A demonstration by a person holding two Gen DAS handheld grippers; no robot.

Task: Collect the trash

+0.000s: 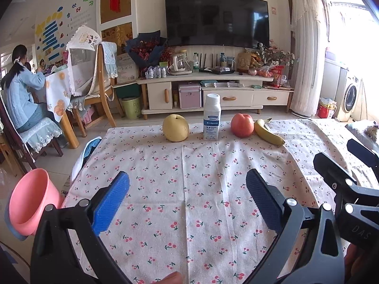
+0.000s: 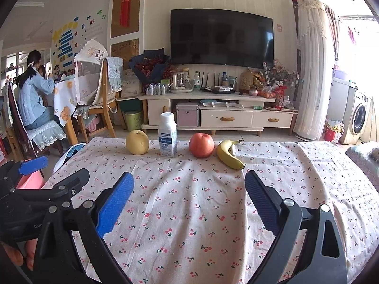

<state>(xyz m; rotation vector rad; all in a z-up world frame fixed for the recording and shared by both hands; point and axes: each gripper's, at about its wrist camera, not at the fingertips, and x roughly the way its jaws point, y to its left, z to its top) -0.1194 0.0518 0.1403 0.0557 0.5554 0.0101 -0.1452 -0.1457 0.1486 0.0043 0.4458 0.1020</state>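
Both the left claw (image 1: pixel 187 197) and right claw (image 2: pixel 189 195) hover spread wide, empty, above the cherry-print counter (image 1: pixel 201 201). The milk bottle (image 1: pixel 212 117) stands upright at the far edge, between a pear (image 1: pixel 175 127) and an apple (image 1: pixel 242 125); its cap seems on.

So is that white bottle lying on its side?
No, the bottle stands upright on the tablecloth, cap on top, between the pear and the apple.

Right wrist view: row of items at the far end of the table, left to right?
Pear → milk bottle → apple → banana, all on the cherry-print tablecloth.
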